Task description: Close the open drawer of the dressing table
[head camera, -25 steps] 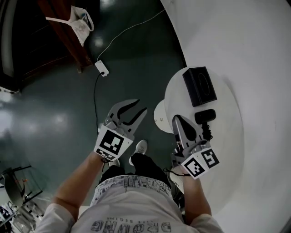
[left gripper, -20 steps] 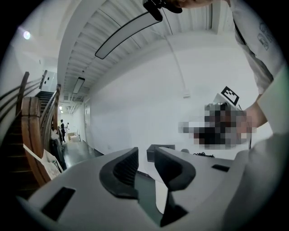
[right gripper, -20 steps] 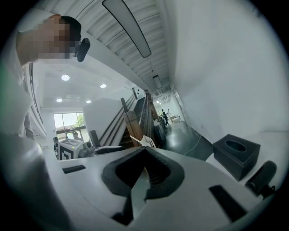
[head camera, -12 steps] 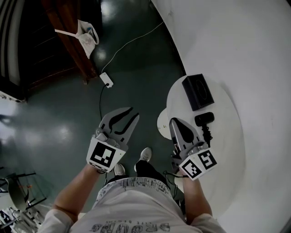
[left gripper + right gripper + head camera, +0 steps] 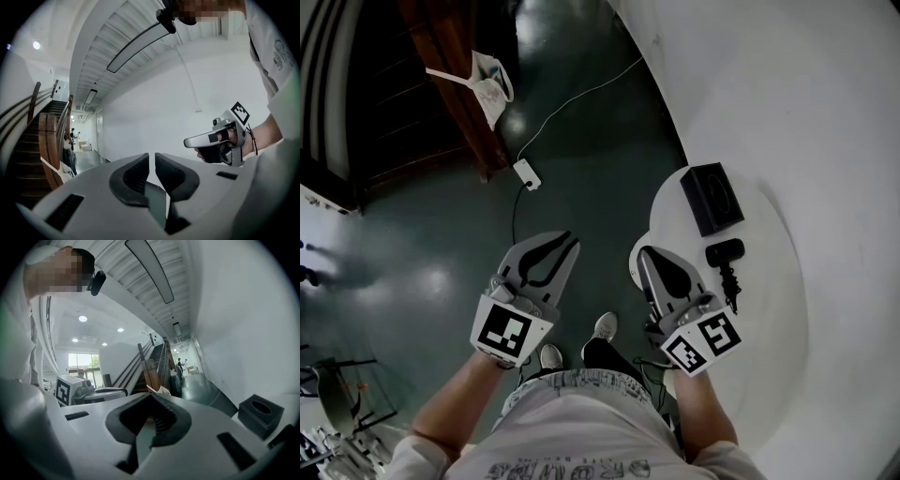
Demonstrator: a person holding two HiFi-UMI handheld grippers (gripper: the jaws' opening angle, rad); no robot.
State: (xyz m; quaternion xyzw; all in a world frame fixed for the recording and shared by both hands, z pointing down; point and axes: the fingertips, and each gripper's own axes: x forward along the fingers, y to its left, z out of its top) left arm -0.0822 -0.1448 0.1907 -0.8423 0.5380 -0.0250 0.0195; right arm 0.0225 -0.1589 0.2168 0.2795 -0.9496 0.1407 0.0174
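The right gripper point(image 5: 646, 253) has its jaws pressed together on nothing; it hangs with its tips over the left edge of the white dressing table point(image 5: 769, 291); the left gripper point(image 5: 568, 237) is all but closed, a thin slit between its tips, also empty, out over the dark floor point(image 5: 422, 244) and well apart from the table; on the tabletop lie a black box point(image 5: 712, 198) and a black hair dryer point(image 5: 726, 255), both clear of the grippers. A pale rounded piece point(image 5: 633, 267) juts from the table's edge just beside the right gripper; I take it for the drawer, though most of it is hidden and I cannot tell how far out it stands. Neither gripper touches it, which fits reaching in as well as drawing back; if it stands out, closing calls for closed jaws set flat against its front and a straight, level push inward until flush.
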